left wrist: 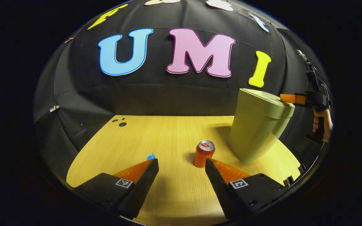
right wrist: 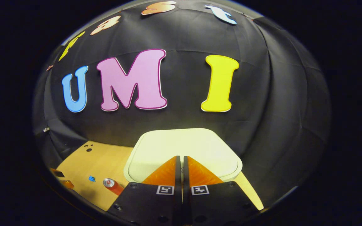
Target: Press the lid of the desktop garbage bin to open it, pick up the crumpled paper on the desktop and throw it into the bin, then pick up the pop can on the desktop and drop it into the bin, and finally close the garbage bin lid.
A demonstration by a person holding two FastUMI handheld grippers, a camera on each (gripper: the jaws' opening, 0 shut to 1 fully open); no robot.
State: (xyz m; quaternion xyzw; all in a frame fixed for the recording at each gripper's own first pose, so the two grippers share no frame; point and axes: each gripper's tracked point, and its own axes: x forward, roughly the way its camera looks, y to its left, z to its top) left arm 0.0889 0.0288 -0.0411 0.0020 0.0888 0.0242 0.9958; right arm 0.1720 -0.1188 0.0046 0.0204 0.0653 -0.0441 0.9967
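Two hand-held grippers are at work over a pale wooden worktop (left wrist: 168, 138) inside a black-walled booth. In the left gripper view, the left hand-held gripper (left wrist: 181, 165) hangs low over the near part of the worktop with its fingers spread wide and nothing between them. An orange pop can (left wrist: 203, 153) stands upright just ahead of its right finger, close to the fingertip; whether the two touch I cannot tell. A small blue scrap (left wrist: 151, 156) lies on the worktop beside the tip of the other finger.

Behind and to the right of the can stands the desktop garbage bin (left wrist: 256, 131), pale green, with its lid (left wrist: 267, 102) down. In the same view the right hand-held gripper (left wrist: 289, 98) reaches in from the far right, held by a hand (left wrist: 324, 124), and its fingertips sit at the lid's right edge.

In the right gripper view, the right hand-held gripper (right wrist: 181, 160) has its fingers drawn together with only a thin slit between them, and they lie over the near middle of the closed lid (right wrist: 181, 147), which spreads out flat below. It grips nothing. Whether the tips press on the lid or hover just above it cannot be told. To the left, lower down on the worktop (right wrist: 96, 163), the pop can (right wrist: 112, 185) and the blue scrap (right wrist: 91, 179) show, well apart from the bin. Three small dark holes (right wrist: 88, 148) mark the worktop's far corner.
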